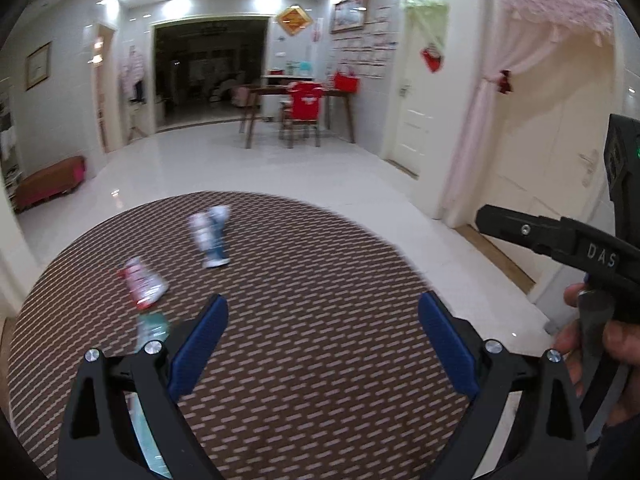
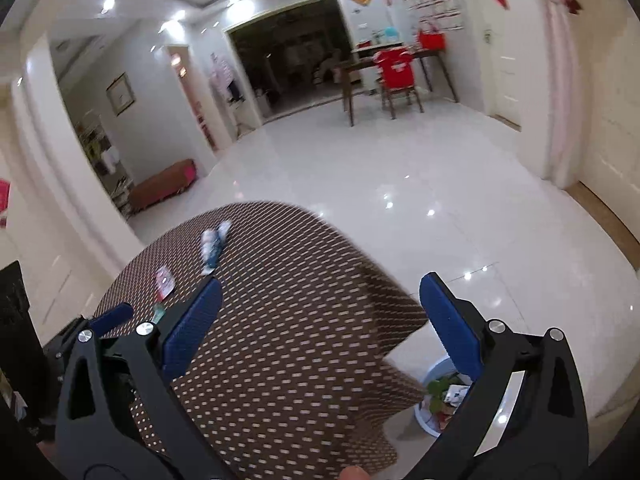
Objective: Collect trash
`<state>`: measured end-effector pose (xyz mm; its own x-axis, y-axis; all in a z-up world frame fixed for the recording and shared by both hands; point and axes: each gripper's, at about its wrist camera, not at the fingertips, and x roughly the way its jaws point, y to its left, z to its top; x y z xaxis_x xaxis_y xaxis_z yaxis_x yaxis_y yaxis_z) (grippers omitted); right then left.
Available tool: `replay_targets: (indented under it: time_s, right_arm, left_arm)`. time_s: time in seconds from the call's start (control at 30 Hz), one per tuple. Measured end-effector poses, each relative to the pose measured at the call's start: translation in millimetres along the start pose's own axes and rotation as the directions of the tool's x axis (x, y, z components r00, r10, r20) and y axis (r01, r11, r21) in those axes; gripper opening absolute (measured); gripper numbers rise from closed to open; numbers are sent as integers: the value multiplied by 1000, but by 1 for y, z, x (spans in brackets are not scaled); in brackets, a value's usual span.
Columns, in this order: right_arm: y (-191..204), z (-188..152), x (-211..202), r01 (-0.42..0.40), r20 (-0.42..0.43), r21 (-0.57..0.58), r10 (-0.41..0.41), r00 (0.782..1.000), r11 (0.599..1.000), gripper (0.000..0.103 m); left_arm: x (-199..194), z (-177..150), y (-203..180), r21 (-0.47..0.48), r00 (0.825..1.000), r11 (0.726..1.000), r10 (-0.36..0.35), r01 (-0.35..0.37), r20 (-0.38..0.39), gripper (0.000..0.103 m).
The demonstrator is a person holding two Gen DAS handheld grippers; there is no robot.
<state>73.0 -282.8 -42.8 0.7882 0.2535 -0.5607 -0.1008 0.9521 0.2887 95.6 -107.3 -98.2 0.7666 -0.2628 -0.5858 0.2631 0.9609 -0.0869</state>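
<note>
Three wrappers lie on a round table with a brown patterned cloth: a blue-white one farthest, a red-white one nearer left, and a green one beside my left finger. My left gripper is open and empty above the table, right of the wrappers. My right gripper is open and empty over the table's right edge. The right wrist view shows the wrappers far left, and a light blue bin with trash on the floor under the right finger.
White tiled floor surrounds the table. A wooden table and a chair with a red cover stand at the far wall. A low brown bench is at the left. Doors and a pink curtain are at the right.
</note>
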Motion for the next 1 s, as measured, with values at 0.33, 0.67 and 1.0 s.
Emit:
replay_targets:
  time_s: [0.33, 0.67, 1.0]
  right_arm:
    - [72, -18, 53, -82, -107, -89, 72, 992, 993, 97]
    - [95, -30, 69, -102, -147, -121, 84, 986, 987, 97]
    - [91, -29, 75, -87, -157, -125, 67, 985, 988, 97]
  left_arm:
    - [-1, -35, 101, -138, 977, 973, 165, -184, -137, 94]
    - [36, -43, 128, -89, 951, 984, 123, -154, -283, 49]
    - [25, -51, 145, -104, 965, 992, 37, -66, -260, 26]
